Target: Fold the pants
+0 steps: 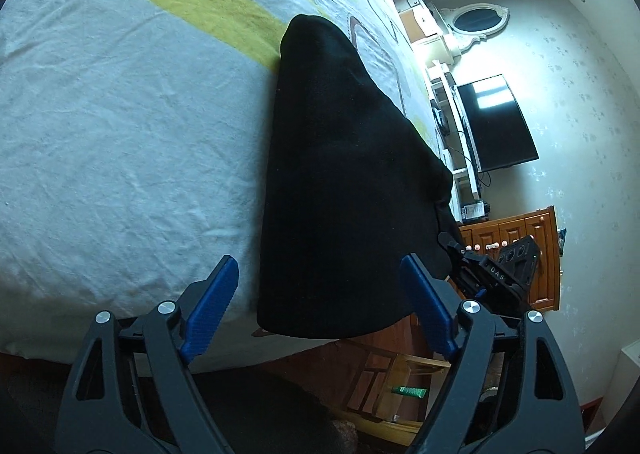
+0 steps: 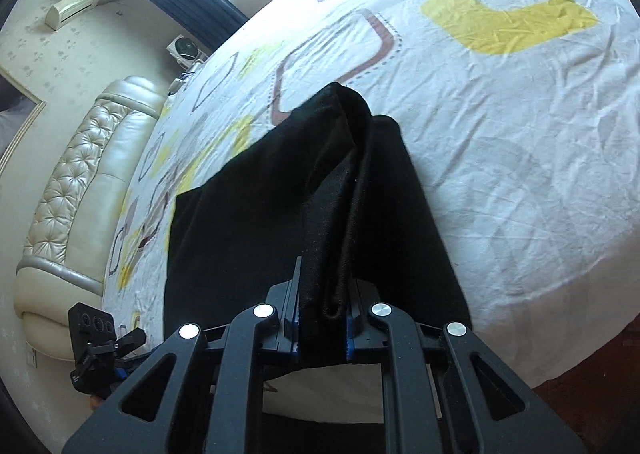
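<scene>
The black pants lie on the bed near its front edge, folded lengthwise into a long dark strip. My left gripper is open, its blue pads spread either side of the pants' near end, not touching the cloth. My right gripper is shut on a bunched fold of the pants and lifts that edge off the sheet. The right gripper also shows in the left wrist view, at the pants' right corner.
The bed sheet is white with yellow and brown squares. A padded cream headboard is at the left in the right wrist view. A TV, white shelves and a wooden cabinet stand beyond the bed's edge. A wooden stool is below.
</scene>
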